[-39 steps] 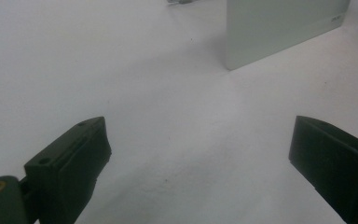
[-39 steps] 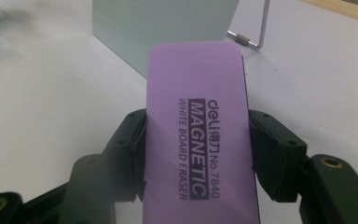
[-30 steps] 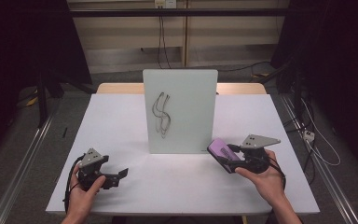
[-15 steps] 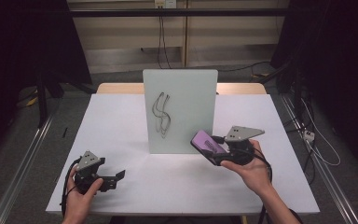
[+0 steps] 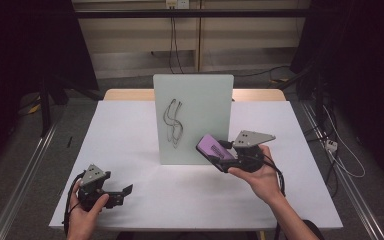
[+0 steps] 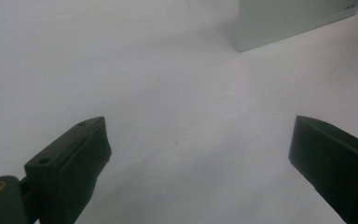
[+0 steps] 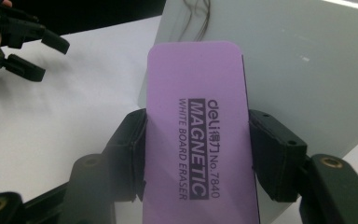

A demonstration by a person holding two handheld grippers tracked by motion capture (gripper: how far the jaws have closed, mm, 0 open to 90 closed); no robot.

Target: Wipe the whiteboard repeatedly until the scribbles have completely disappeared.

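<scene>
right hand-held gripper [image 5: 219, 156] clamps a purple whiteboard eraser [image 5: 213, 149], jaws pressed against its two long edges; printed face reads "magnetic white board eraser" in the right gripper view [image 7: 196, 121]. the eraser is held off the surface [image 5: 130, 125], tilted, just in front of the lower right part of the upright whiteboard [image 5: 195, 95].

key relation: the dark scribble [image 5: 172, 122] lies up and to the left of the eraser on the board face, near the board's left-centre. in the right gripper view the lower loops of the scribble [image 7: 198, 14] sit just past the eraser's far short edge, so the eraser's long axis points roughly at the marks. whether the eraser touches the board cannot be told from the high view; the right gripper view suggests a gap, with the felt side facing away from the camera.

left hand-held gripper [image 5: 125, 192] sits low at the near left of the surface, jaws wide apart, nothing between them; its own view [image 6: 200, 154] shows bare surface between the jaws and the board's near corner [image 6: 289, 21] far off. it shows small at top left of the right gripper view [image 7: 32, 44].

judgement: the right hand is much the nearer to the marks and carries the tool. the next move looks like a push forward and up-left to lay the eraser flat on the board over the scribble. risk: pushing the free-standing board backward, as the left hand is well apart from it.
</scene>
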